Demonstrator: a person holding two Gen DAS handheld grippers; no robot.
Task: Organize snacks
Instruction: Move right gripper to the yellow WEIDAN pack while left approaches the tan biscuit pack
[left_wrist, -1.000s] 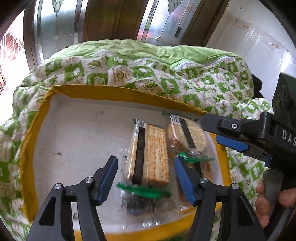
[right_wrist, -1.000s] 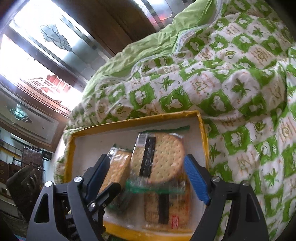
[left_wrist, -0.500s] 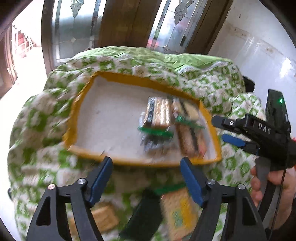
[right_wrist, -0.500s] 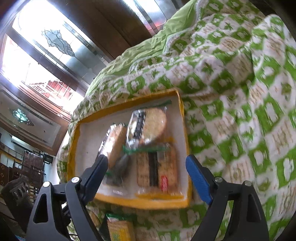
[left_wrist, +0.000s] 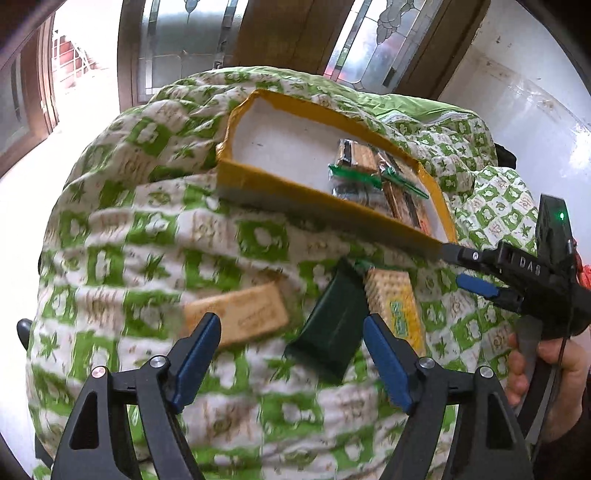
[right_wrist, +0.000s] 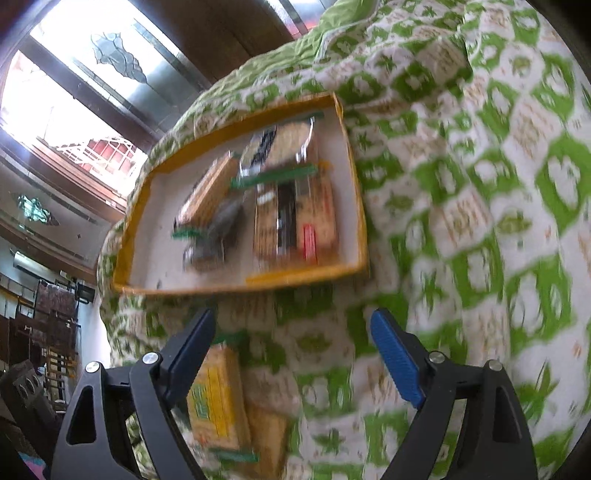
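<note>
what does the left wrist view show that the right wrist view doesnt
Only the left wrist view shows the right gripper with the person's hand holding it, a dark green packet, and a tan biscuit pack lying alone on the quilt.

Only the right wrist view shows the round cracker pack in the yellow tray clearly.

Both show the tray holding cracker packs, the green quilt, and a yellow-labelled cracker pack outside the tray. Both grippers are open and empty.
</note>
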